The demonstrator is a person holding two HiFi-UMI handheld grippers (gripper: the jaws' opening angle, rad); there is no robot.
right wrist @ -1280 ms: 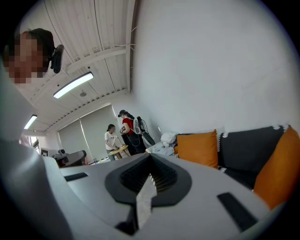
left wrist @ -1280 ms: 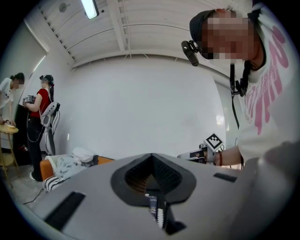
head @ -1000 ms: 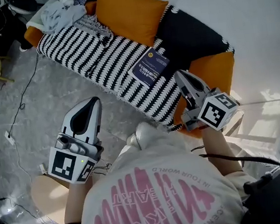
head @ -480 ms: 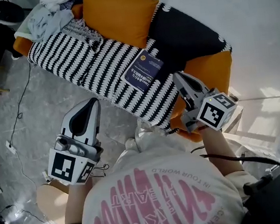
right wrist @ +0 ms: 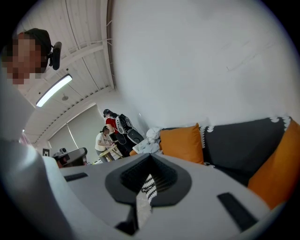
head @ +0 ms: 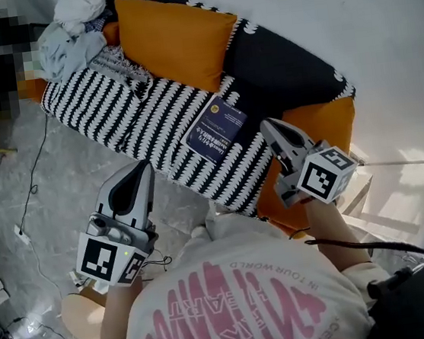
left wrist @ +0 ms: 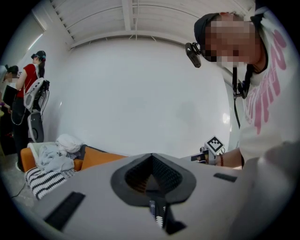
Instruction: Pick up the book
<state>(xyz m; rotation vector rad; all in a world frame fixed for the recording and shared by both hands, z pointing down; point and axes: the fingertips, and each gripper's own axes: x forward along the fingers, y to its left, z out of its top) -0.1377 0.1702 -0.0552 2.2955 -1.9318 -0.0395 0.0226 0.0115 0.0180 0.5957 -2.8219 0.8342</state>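
Book (head: 216, 131) not picked up yet. It lies flat, cover up, on the striped sofa cover (head: 136, 113), towards the front edge and just beside the dark cushion (head: 279, 61).

Right gripper (head: 268, 129) is the closer one: its tip sits near the book's right side but apart from it, no contact. Left gripper (head: 140, 170) is well apart, out over the floor in front of the sofa.

Both claws are pinched fully together with nothing between them. Right gripper view shows only striped cover through the slit.

My read: approach step, grasp not started.

Next move needs:
- jaws spread before anything else, right one most likely
- a way in at an edge, since the book is thin and flat on a soft cover; one jaw has to get under it
- front edge looks the most reachable from here

Risk: the cover gets pinched along with the book.
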